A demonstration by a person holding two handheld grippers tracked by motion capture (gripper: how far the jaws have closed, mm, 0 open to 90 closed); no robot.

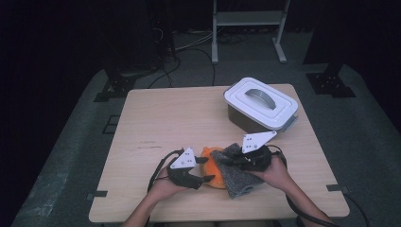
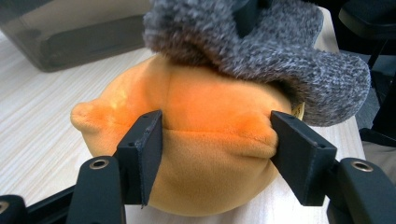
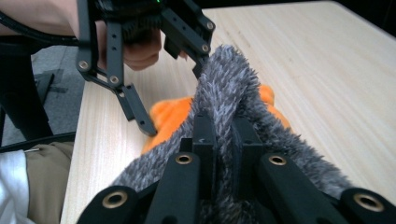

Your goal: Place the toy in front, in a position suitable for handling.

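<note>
An orange plush toy [image 1: 213,169] lies near the front edge of the table, and my left gripper [image 1: 205,169] is shut on it. In the left gripper view both pads dent the sides of the plush toy [image 2: 210,116], so my left gripper [image 2: 217,154] has a firm hold. A grey fuzzy cloth [image 1: 239,182] is draped over the toy's right side. My right gripper [image 1: 228,161] is shut on its upper fold. In the right gripper view my right gripper [image 3: 223,135] pinches the grey cloth [image 3: 229,79] in a ridge, with the plush toy [image 3: 170,116] and left gripper [image 3: 172,98] beyond.
A dark bin with a white handled lid [image 1: 260,101] stands at the back right of the wooden table [image 1: 165,118]; the same bin [image 2: 70,32] shows behind the toy. A white metal stand [image 1: 248,19] is on the floor beyond the table.
</note>
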